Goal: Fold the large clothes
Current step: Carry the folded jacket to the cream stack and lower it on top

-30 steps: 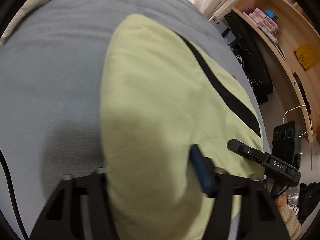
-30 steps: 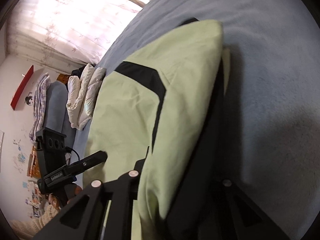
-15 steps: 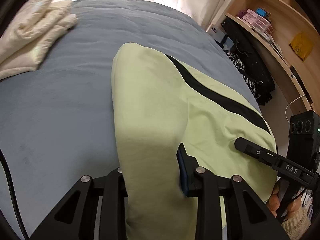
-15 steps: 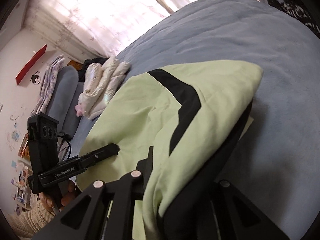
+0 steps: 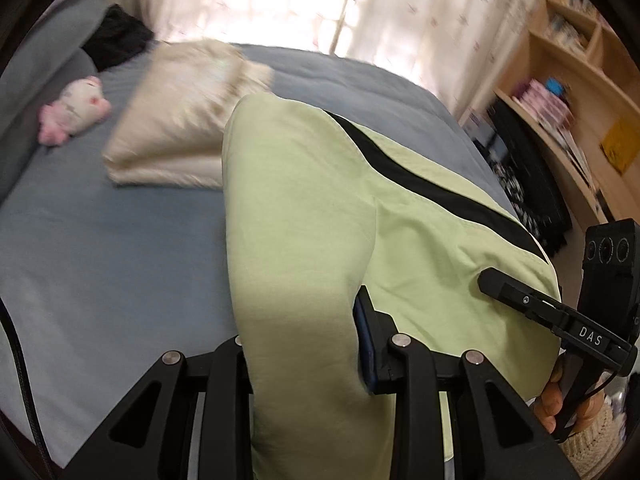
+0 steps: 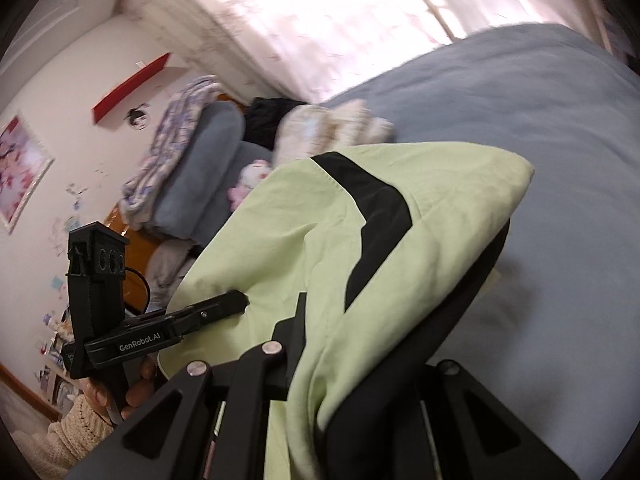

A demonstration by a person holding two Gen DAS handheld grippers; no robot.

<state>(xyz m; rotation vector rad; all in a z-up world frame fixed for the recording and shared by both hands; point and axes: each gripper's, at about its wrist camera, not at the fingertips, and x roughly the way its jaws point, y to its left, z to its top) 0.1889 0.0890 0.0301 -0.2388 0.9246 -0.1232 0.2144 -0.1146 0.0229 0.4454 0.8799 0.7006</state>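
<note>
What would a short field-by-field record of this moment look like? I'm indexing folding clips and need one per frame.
garment: light green garment with black stripe, lifted at its near edge, far part on the bed
surface: blue-grey bed cover
left hand-held gripper: closed on a fold of the garment
right hand-held gripper: closed on the garment's edge, black lining showing
other items: folded cream clothes beyond the garment; pink and white plush toy near the grey headboard
room: curtained window, wooden shelves
</note>
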